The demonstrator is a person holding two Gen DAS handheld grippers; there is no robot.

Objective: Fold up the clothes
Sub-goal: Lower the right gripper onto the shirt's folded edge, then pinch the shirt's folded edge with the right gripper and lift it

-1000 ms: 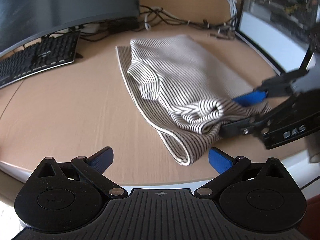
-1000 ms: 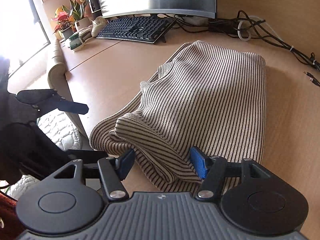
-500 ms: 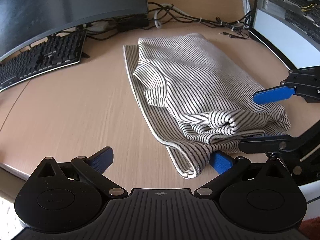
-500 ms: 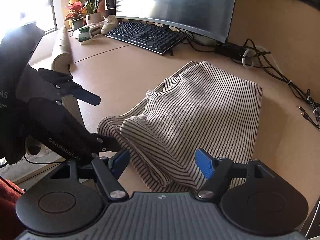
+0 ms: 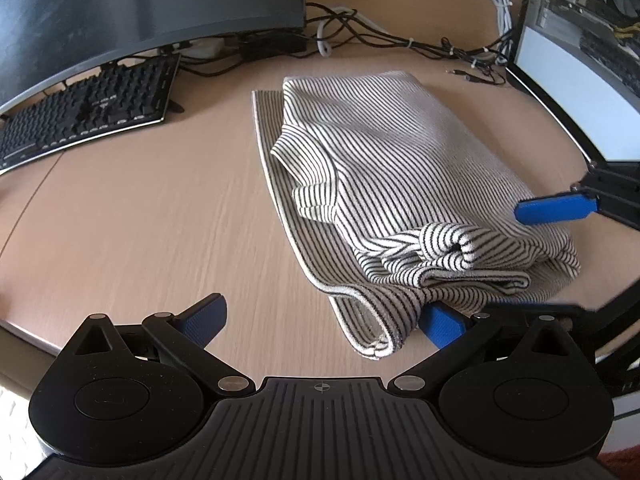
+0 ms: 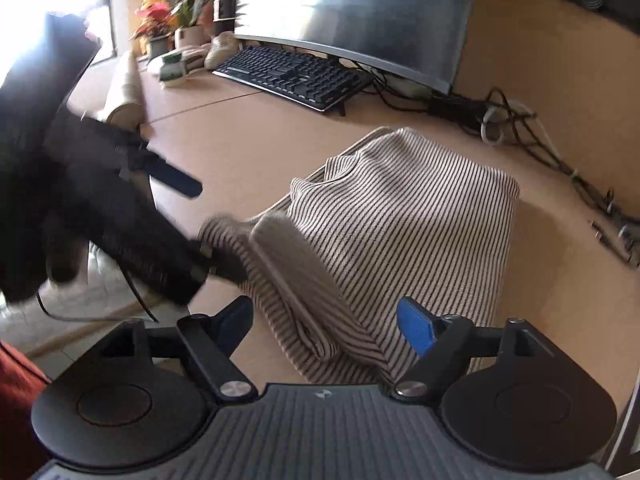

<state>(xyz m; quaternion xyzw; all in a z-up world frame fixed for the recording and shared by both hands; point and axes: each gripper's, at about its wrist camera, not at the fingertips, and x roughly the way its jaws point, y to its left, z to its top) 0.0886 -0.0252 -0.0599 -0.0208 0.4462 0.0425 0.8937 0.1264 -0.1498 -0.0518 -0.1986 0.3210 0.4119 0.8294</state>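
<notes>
A black-and-white striped garment [image 5: 384, 184] lies folded on the wooden desk [image 5: 140, 220], with a rolled sleeve at its near end. It also shows in the right wrist view [image 6: 408, 232]. My left gripper [image 5: 320, 320] is open, its right finger beside the garment's near hem. My right gripper [image 6: 326, 324] is open, its jaws on either side of the garment's near fold without closing on it. The right gripper also shows in the left wrist view [image 5: 536, 256] at the far right, and the left gripper in the right wrist view [image 6: 196, 224] at the left, blurred.
A black keyboard [image 5: 88, 108] and a curved monitor [image 5: 140, 12] stand at the back left. Cables [image 5: 400, 40] run along the back. A computer case [image 5: 580, 52] stands at the right. Potted plants [image 6: 172, 28] sit at the desk's far end.
Both grippers have drawn back from the garment's near end. The right gripper, which surrounded the rolled fold a second ago, has lifted and pulled away with its jaws open.
</notes>
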